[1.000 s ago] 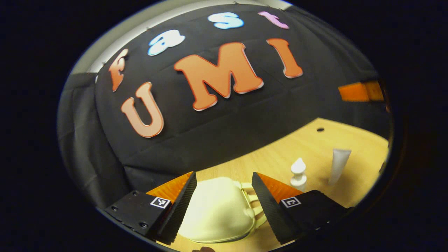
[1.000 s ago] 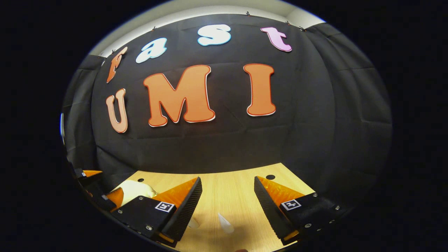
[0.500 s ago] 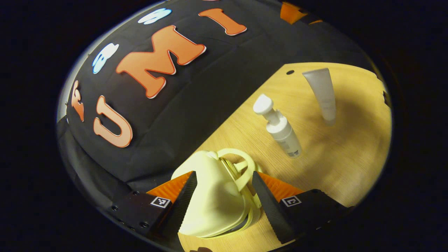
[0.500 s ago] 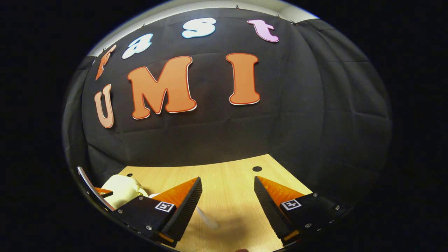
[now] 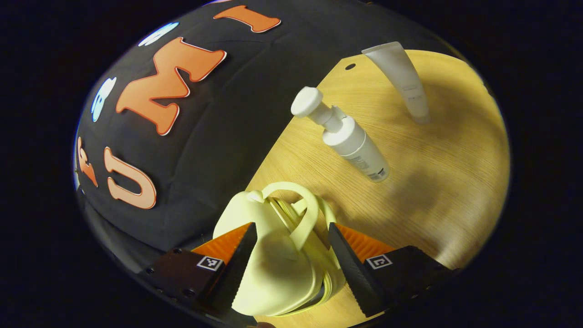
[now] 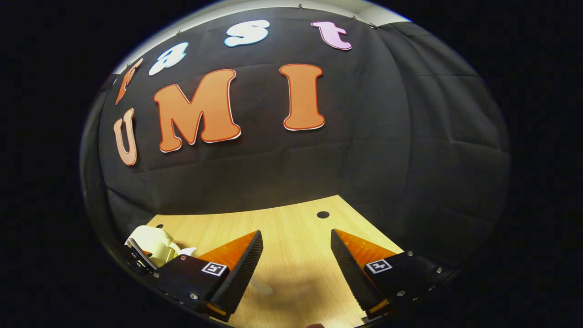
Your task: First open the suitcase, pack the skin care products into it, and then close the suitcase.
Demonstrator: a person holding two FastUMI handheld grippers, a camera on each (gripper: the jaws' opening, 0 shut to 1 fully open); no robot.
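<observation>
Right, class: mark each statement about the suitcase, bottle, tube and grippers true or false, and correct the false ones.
1. The suitcase lies between the left gripper's fingers. True.
2. The pump bottle is inside the suitcase. False: it stands on the table.
3. The tube stands beyond the bottle. True.
4. The right gripper holds the tube. False: it is open over bare table.
5. The suitcase is wide open. False: its halves are nearly together.

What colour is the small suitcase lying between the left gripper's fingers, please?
Pale yellow; the small hard-shell suitcase shows best in the left gripper view.
</observation>
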